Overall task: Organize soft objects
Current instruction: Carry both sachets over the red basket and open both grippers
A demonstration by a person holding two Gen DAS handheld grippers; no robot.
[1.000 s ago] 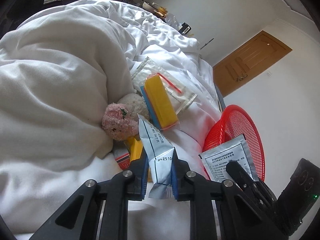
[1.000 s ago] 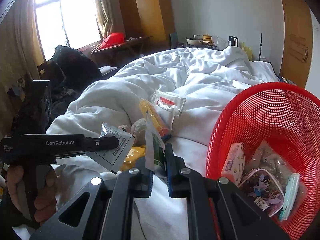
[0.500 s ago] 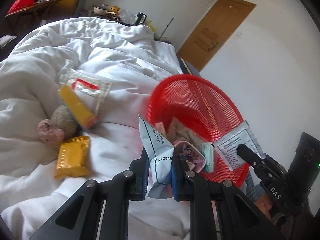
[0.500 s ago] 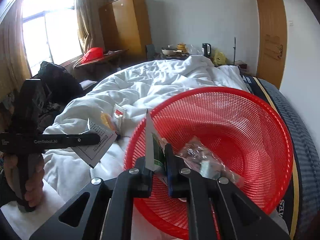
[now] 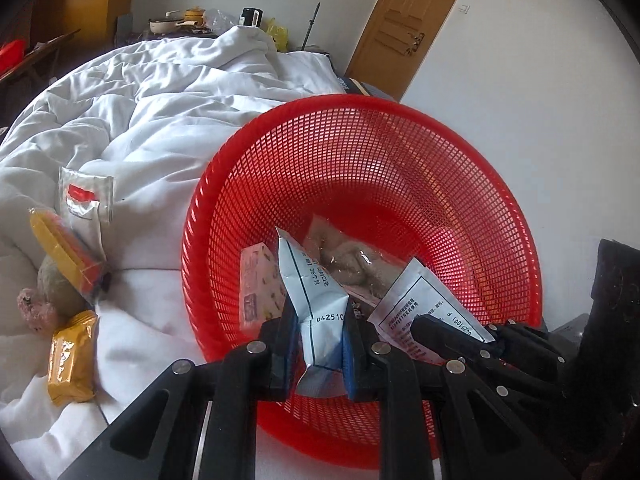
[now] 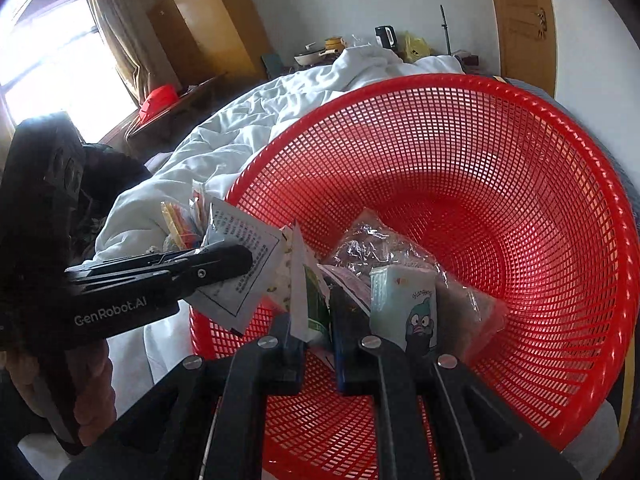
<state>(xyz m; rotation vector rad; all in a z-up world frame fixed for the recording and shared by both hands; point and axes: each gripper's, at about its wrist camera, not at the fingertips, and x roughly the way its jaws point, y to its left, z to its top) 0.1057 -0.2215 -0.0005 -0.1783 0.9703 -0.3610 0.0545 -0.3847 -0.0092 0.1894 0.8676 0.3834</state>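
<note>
My left gripper [image 5: 320, 340] is shut on a pale blue-and-white sachet [image 5: 316, 300] and holds it over the near rim of the red mesh basket [image 5: 460, 168]. My right gripper [image 6: 316, 344] is shut on a white-and-green sachet [image 6: 306, 300] over the same basket [image 6: 520, 200]. Each gripper shows in the other's view: the right [image 5: 452, 332] with its sachet [image 5: 424, 304], the left [image 6: 224, 260] with its sachet [image 6: 240, 264]. In the basket lie a clear bag [image 5: 344, 256], a patterned pack [image 5: 256, 284] and a tissue pack [image 6: 404, 304].
On the white duvet [image 5: 160, 120] left of the basket lie an orange snack pack [image 5: 72, 360], a yellow pack [image 5: 64, 256], a clear pouch with a red label [image 5: 84, 196] and a pink and beige plush toy [image 5: 44, 300]. A wall and a wooden door [image 5: 404, 20] stand behind.
Both grippers have moved from above the duvet to over the basket, still holding their sachets. The basket now fills both views.
</note>
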